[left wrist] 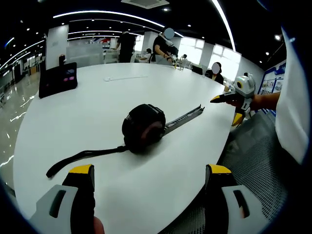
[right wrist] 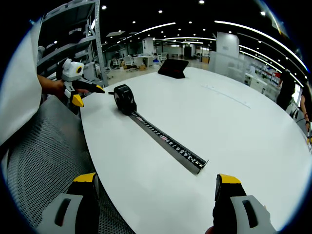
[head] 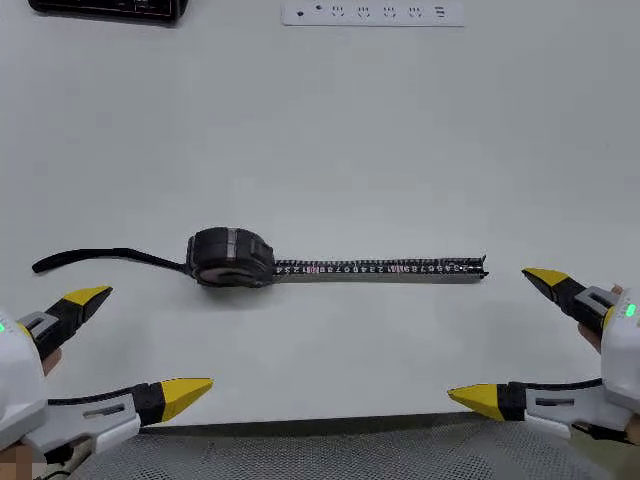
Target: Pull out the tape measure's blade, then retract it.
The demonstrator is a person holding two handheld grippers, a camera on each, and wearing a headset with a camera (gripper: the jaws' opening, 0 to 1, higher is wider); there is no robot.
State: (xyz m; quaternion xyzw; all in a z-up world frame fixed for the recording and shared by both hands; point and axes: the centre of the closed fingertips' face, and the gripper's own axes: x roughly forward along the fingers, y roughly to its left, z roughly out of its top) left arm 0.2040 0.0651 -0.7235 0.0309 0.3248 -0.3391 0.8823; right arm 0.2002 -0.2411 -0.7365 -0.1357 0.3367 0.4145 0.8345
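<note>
The tape measure [head: 230,258] lies on the white tabletop [head: 400,150], between the two grippers and a little ahead of them. Its dark case [head: 245,250] is ahead of the left gripper [head: 157,336], apart from its fingers [head: 85,296]. The blade [head: 380,268] is pulled out of the case and lies flat on the tabletop, running toward the right gripper [head: 488,333]. The hook end of the blade stops near the farther right finger, with a gap between them. A black strap [head: 100,257] goes from the case to the other side and passes ahead of the farther left finger.

Both grippers have their fingers released, wide apart, and they hold nothing. In the left gripper view the case is ahead of the fingers, about in the middle between them. In the right gripper view the blade end is just ahead of the fingers, nearer to the right one.

Far beyond the fingers, at the back of the tabletop, there are a white power strip [head: 372,13] and a dark device [head: 108,8]
</note>
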